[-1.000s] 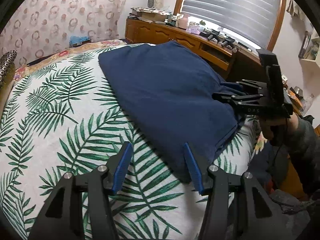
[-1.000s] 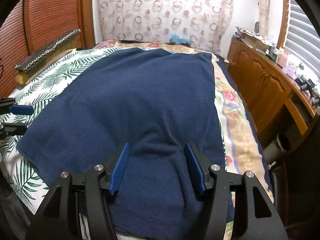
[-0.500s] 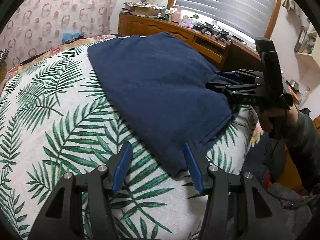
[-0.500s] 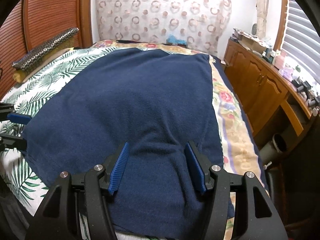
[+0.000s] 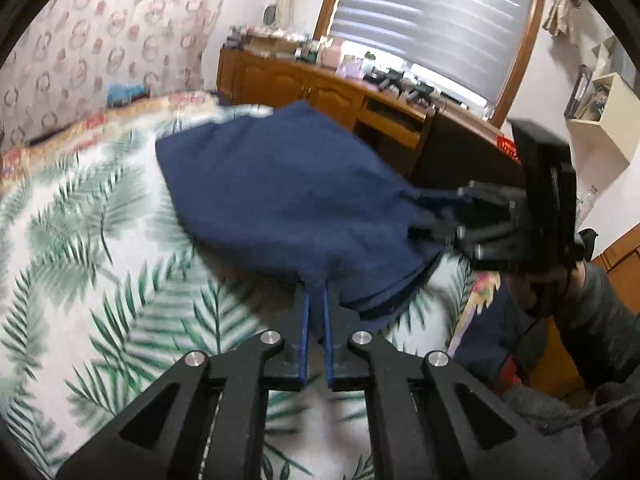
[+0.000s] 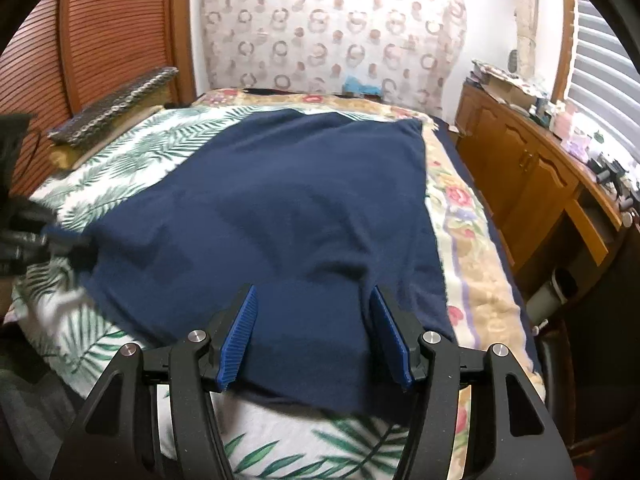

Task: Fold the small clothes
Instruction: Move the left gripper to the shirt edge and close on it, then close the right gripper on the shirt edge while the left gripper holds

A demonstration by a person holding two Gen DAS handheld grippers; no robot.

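Note:
A navy blue garment lies spread on the palm-leaf bedspread. My left gripper is shut on its near corner, with the cloth pinched between the blue pads and lifted slightly. In the right wrist view the garment fills the middle of the bed. A raised fold of it sits between the blue pads of my right gripper, whose jaws stand wide around that bunch. From the left, the cloth tapers into the right gripper, held by a person's hand. The left gripper shows blurred at the cloth's left corner.
A wooden dresser with clutter on top runs along the bed's right side under a blinded window. A patterned cushion lies at the far left of the bed. A floral blanket border edges the right side.
The left gripper went from open around the garment's corner to shut on it and rose, lifting the cloth. The right gripper shifted with its fold of cloth; the garment's near hem now shows.

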